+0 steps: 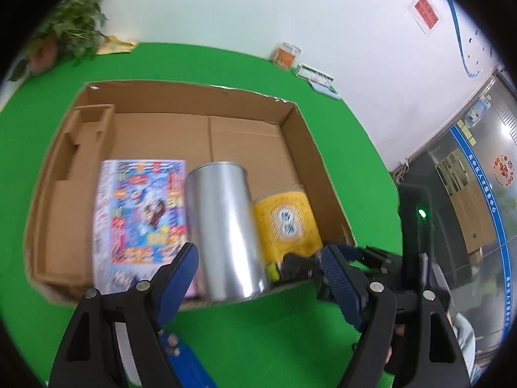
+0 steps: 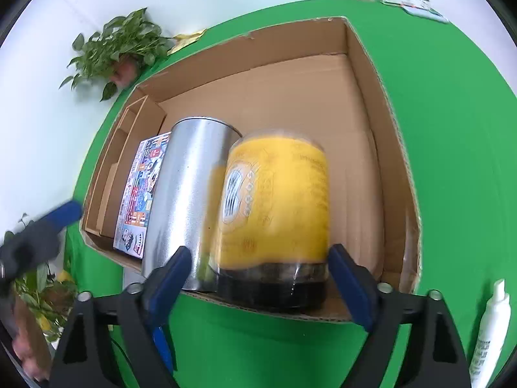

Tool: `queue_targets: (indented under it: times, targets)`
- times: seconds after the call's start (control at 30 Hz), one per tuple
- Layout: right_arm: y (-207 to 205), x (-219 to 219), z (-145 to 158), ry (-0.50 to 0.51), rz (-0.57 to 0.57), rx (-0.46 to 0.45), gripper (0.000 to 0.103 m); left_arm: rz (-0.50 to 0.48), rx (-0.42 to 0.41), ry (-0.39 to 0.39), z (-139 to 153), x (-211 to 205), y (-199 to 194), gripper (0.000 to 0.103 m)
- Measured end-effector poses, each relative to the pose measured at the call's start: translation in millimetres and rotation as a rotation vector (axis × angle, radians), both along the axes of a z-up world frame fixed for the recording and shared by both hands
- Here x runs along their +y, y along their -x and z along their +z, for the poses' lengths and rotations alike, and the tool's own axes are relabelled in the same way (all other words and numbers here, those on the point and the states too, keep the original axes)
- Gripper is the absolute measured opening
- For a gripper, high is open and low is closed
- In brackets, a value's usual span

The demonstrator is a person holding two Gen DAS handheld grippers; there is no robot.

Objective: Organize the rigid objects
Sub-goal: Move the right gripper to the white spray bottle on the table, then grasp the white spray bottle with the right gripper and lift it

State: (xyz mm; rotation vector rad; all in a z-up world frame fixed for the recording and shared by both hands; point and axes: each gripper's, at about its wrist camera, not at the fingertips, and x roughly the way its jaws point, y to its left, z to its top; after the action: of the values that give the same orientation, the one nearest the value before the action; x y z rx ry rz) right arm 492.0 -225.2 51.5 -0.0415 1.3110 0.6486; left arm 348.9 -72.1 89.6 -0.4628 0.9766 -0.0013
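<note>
An open cardboard box (image 1: pixel 290 135) lies on the green table. Inside, side by side near its front wall, lie a colourful printed box (image 1: pixel 139 213), a silver can (image 1: pixel 223 226) and a yellow jar with a black lid (image 1: pixel 287 223). My left gripper (image 1: pixel 258 271) is open and empty, just in front of the silver can. My right gripper (image 2: pixel 258 274) is open, its fingers on either side of the yellow jar's (image 2: pixel 274 207) lid end, not closed on it. The silver can (image 2: pixel 184 200) and printed box (image 2: pixel 139 194) lie to the jar's left. The right gripper also shows in the left wrist view (image 1: pixel 303 265).
A cardboard insert (image 1: pixel 84 142) fills the box's left side. A potted plant (image 1: pixel 64 29) stands at the table's far left. An orange jar (image 1: pixel 286 55) and a flat packet (image 1: pixel 318 79) sit at the far right edge. A white tube (image 2: pixel 491 326) lies right of the box.
</note>
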Motion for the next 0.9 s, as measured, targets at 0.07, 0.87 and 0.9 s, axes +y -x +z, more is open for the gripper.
queue_targets:
  times: [0.07, 0.87, 0.9]
  targets:
    - [6, 3, 0, 0.026, 0.009, -0.017, 0.083, 0.011, -0.007, -0.001, 1, 3, 16, 0.078]
    - [83, -288, -16, 0.235, -0.217, -0.279, 0.041, 0.015, -0.136, -0.104, -27, -75, 92, 0.088]
    - [84, -291, -15, 0.224, -0.215, -0.262, 0.04, 0.005, -0.134, -0.096, -29, -77, 93, 0.088]
